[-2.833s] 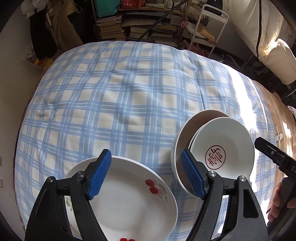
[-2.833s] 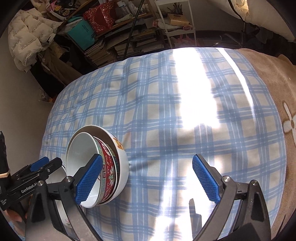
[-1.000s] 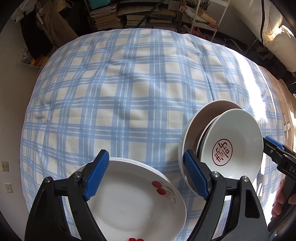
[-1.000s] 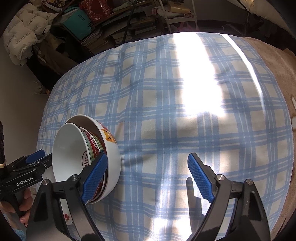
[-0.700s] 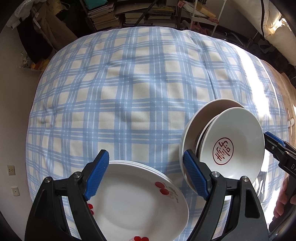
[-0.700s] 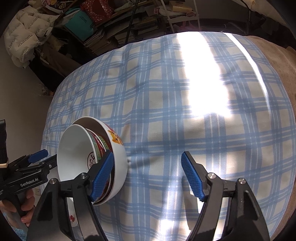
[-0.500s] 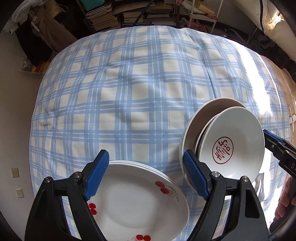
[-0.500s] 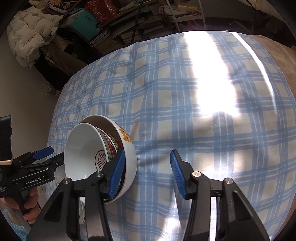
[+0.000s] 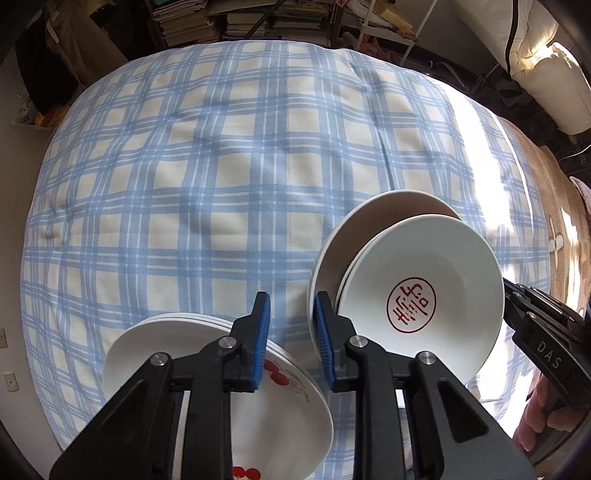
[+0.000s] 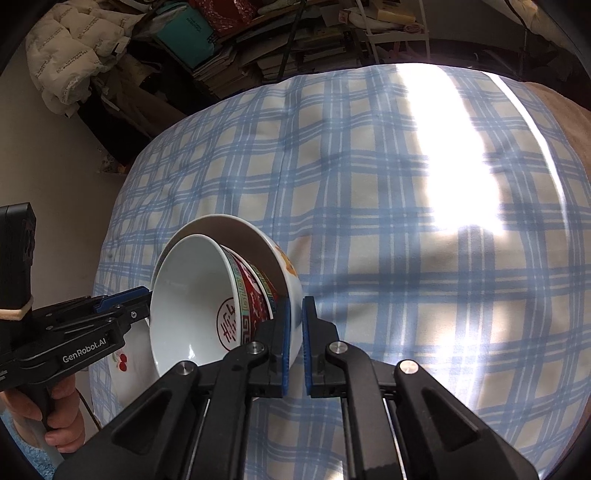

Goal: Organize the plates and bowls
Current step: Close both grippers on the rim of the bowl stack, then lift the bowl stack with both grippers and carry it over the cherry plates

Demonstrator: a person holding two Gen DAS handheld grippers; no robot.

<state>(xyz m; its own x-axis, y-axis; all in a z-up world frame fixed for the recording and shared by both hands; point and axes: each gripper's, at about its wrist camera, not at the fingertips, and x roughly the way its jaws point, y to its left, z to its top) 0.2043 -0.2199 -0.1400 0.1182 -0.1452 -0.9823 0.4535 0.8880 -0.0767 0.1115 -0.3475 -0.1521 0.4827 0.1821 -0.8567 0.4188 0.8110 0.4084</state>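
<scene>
A stack of nested bowls (image 9: 413, 280) lies tilted on the blue plaid cloth (image 9: 221, 177); the inner white bowl has a red seal mark. In the right wrist view the stack (image 10: 221, 295) shows a red patterned middle bowl and a white outer bowl with an orange print. A stack of white plates with red cherries (image 9: 280, 398) lies to its left. My left gripper (image 9: 290, 332) is nearly shut with a narrow gap, empty, between the plates and the bowls. My right gripper (image 10: 294, 332) is shut on the outer bowl's rim.
Bookshelves and stacked books (image 9: 258, 18) stand beyond the far edge of the cloth. A white padded jacket (image 10: 70, 55) hangs at the far left. A tan blanket (image 10: 561, 110) lies at the right. Bright sunlight (image 10: 461, 155) crosses the cloth.
Both grippers have closed from wide open. The right gripper's jaws have come together on the outer bowl's rim. The left gripper's jaws narrowed in the gap between plates and bowls.
</scene>
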